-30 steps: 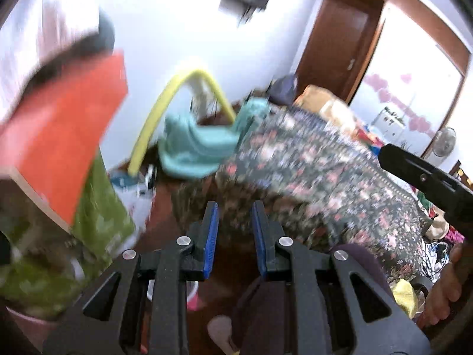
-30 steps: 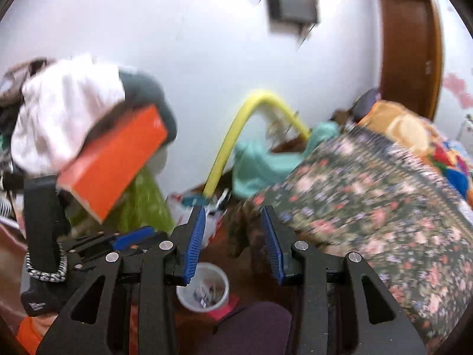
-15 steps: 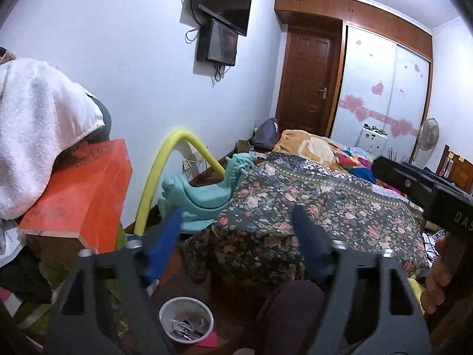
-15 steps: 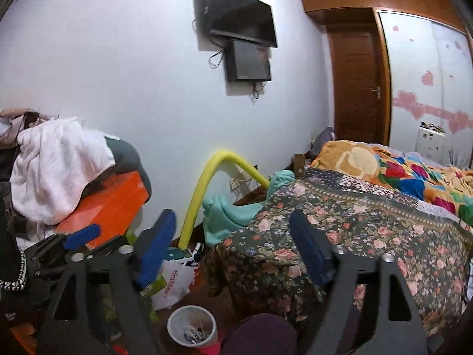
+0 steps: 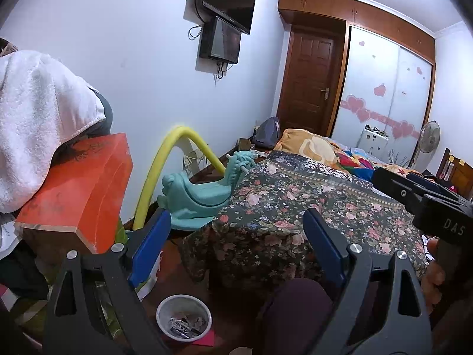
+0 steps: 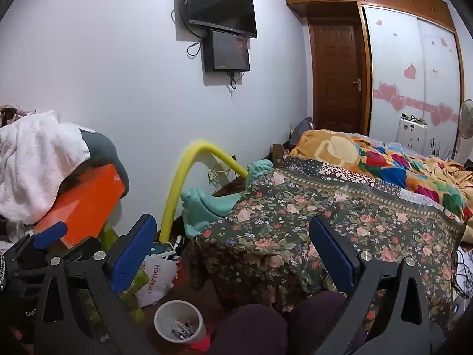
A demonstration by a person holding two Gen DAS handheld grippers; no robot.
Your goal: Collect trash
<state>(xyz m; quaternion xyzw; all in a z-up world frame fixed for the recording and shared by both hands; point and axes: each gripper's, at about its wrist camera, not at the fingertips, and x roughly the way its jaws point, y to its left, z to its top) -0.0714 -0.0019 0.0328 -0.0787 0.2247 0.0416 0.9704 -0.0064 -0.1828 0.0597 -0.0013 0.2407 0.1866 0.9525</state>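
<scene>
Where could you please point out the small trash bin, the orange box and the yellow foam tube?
small trash bin (image 5: pixel 165 307): left wrist view, white rim.
orange box (image 5: pixel 79 186): left wrist view, top face.
yellow foam tube (image 6: pixel 177 189): right wrist view, rising left leg.

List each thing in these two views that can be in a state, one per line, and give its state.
left gripper: open, fingers empty
right gripper: open, fingers empty
white cup: upright on the floor, scraps inside
wooden door: closed
wall screens: dark
orange box: tilted, under a white towel
fan: cannot tell whether running
</scene>
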